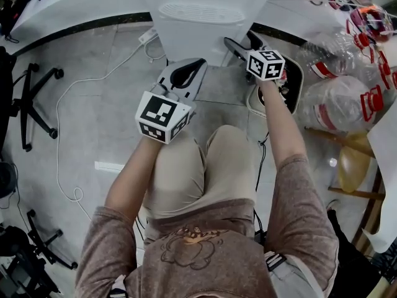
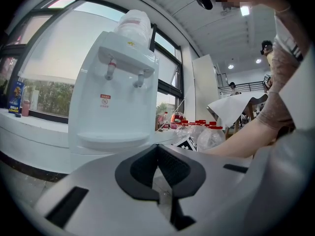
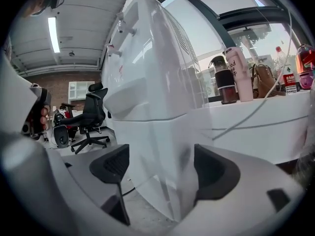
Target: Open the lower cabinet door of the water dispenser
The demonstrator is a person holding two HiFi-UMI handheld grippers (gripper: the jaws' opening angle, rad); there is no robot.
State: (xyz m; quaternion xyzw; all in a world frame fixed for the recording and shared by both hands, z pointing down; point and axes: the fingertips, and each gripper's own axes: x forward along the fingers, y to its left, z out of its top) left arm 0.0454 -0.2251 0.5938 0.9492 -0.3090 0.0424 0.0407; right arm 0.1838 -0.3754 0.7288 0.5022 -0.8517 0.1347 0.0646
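The right gripper's [image 3: 160, 173] pads [image 3: 114, 165] are standing wide apart, touching nothing, and the right gripper view is showing a lower corner of the dispenser [image 3: 147, 82] framed between them but set further off. The left gripper's [image 2: 158, 154] fingers [image 2: 172, 168] are resting together with nothing between them. From the head view, the right gripper [image 1: 243, 42] is reaching close to the foot of the dispenser [image 1: 205, 23] on its right side, while the left gripper [image 1: 184, 76] is idling over the person's knee, well back from the unit. The dispenser is standing on the floor [image 1: 93, 92] against a white counter [image 1: 80, 5], and its lower door [image 3: 129, 151] is sitting shut, flush with the body. No handle or recess is showing in any view. Judgement: the approach step is in hand, with the right gripper presenting open to the door's edge and no contact made. The next move is calling for the pads to line up on the door's free edge or a grip point, close on it, and then swing outward about the hinge. The likely fault is a slip off the smooth plastic corner.
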